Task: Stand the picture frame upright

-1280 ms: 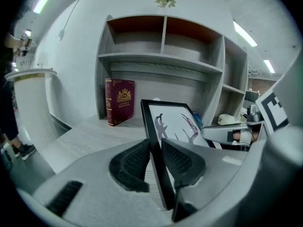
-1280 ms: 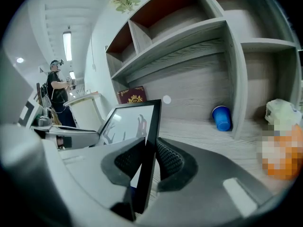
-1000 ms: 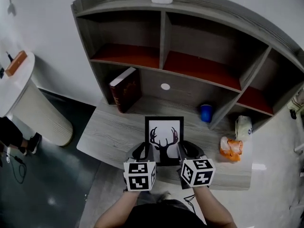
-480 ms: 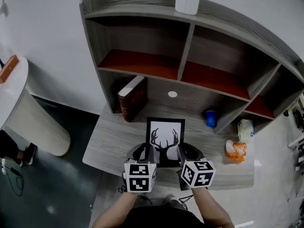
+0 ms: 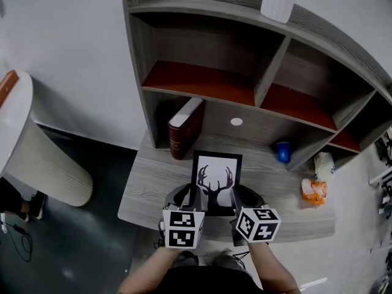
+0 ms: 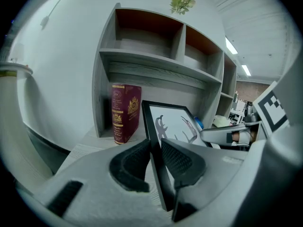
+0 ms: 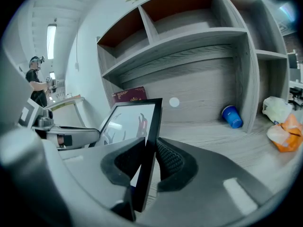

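- The left gripper (image 6: 156, 148) is clamped on the left side rail of the picture frame (image 6: 173, 122), with both pads pressed against the black moulding.
- The right gripper (image 7: 150, 148) is clamped in the same way on the frame's right side rail.
- The frame is held between the two grippers at the middle of the front edge of the desk (image 5: 150, 179), with its antlered deer print turned towards the person.
- The frame is seen raised and leaning back rather than lying flat. Whether its bottom edge touches the desk cannot be told.
- The task is judged to be partly done: the frame is lifted off its back, but it is carried by the grippers and not yet left standing alone.
- What is judged to be left: the frame is to be set on its bottom edge, propped, and released.
- A red book (image 5: 187, 127) is seen at the back left of the desk and a blue cup (image 5: 282, 152) at the back right, both apart from the frame.
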`<act>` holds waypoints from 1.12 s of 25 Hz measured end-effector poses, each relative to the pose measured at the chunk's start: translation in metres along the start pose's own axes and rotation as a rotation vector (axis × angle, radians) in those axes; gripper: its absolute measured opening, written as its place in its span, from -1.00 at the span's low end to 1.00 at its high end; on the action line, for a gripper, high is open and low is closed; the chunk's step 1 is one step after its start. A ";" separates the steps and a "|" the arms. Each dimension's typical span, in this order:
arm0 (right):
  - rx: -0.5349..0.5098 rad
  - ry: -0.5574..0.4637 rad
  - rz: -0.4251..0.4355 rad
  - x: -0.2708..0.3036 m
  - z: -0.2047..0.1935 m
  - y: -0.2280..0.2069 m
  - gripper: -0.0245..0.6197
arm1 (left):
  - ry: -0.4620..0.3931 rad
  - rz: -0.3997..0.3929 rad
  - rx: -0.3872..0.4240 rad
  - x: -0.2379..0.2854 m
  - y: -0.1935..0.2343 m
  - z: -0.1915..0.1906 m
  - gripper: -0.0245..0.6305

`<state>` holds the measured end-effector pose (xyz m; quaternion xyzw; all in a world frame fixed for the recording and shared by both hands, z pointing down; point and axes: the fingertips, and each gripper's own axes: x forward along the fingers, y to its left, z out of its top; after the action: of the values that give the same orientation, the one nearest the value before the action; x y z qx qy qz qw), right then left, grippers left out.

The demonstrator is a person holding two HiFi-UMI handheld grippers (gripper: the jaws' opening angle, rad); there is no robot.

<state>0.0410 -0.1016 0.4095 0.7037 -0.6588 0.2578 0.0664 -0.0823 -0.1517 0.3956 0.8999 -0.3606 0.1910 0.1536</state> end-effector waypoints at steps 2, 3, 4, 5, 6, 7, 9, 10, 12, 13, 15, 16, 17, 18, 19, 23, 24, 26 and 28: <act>0.013 -0.003 -0.010 0.005 -0.003 0.007 -0.70 | 0.007 -0.017 0.015 0.001 0.009 -0.001 -0.70; 0.017 -0.003 -0.017 0.006 -0.004 0.010 -0.70 | 0.012 -0.025 0.020 0.001 0.012 -0.001 -0.70; 0.019 -0.003 -0.024 0.006 -0.005 0.012 -0.70 | 0.017 -0.034 0.024 0.001 0.015 -0.003 -0.71; 0.020 -0.003 -0.032 0.006 -0.007 0.013 -0.70 | 0.022 -0.043 0.027 0.002 0.016 -0.004 -0.70; 0.021 -0.004 -0.041 0.006 -0.008 0.014 -0.70 | 0.027 -0.052 0.029 0.003 0.017 -0.006 -0.70; 0.023 -0.005 -0.049 0.006 -0.008 0.013 -0.70 | 0.030 -0.060 0.031 0.006 0.018 -0.007 -0.70; 0.031 -0.004 -0.064 0.007 -0.010 0.009 -0.70 | 0.034 -0.075 0.035 0.011 0.016 -0.006 -0.70; 0.038 -0.002 -0.070 0.007 -0.011 0.007 -0.70 | 0.034 -0.082 0.038 0.013 0.015 -0.006 -0.70; 0.049 -0.001 -0.081 0.009 -0.011 0.003 -0.70 | 0.034 -0.092 0.046 0.017 0.013 -0.005 -0.70; 0.049 -0.002 -0.086 0.010 -0.009 0.001 -0.70 | 0.031 -0.095 0.048 0.020 0.012 -0.003 -0.70; 0.043 -0.010 -0.094 0.013 -0.003 -0.004 -0.70 | 0.020 -0.102 0.046 0.027 0.011 0.001 -0.70; 0.040 -0.015 -0.097 0.015 0.000 -0.007 -0.70 | 0.013 -0.105 0.045 0.031 0.011 0.004 -0.70; 0.037 -0.019 -0.099 0.017 0.003 -0.010 -0.70 | 0.006 -0.106 0.045 0.034 0.010 0.006 -0.70; 0.036 -0.023 -0.101 0.019 0.005 -0.013 -0.70 | -0.001 -0.107 0.046 0.038 0.009 0.008 -0.70; 0.035 -0.025 -0.104 0.021 0.007 -0.015 -0.70 | -0.007 -0.106 0.048 0.041 0.009 0.010 -0.70; 0.015 -0.038 -0.104 0.031 0.017 -0.022 -0.70 | -0.028 -0.102 0.053 0.055 0.011 0.017 -0.70; 0.009 -0.042 -0.103 0.034 0.020 -0.024 -0.70 | -0.033 -0.100 0.052 0.059 0.012 0.019 -0.70; 0.005 -0.049 -0.104 0.040 0.023 -0.028 -0.70 | -0.042 -0.095 0.051 0.066 0.013 0.022 -0.70; 0.009 -0.051 -0.104 0.046 0.023 -0.032 -0.70 | -0.045 -0.093 0.057 0.071 0.013 0.023 -0.70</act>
<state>0.0778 -0.1488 0.4182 0.7437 -0.6214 0.2390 0.0601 -0.0390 -0.2127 0.4095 0.9238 -0.3160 0.1735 0.1286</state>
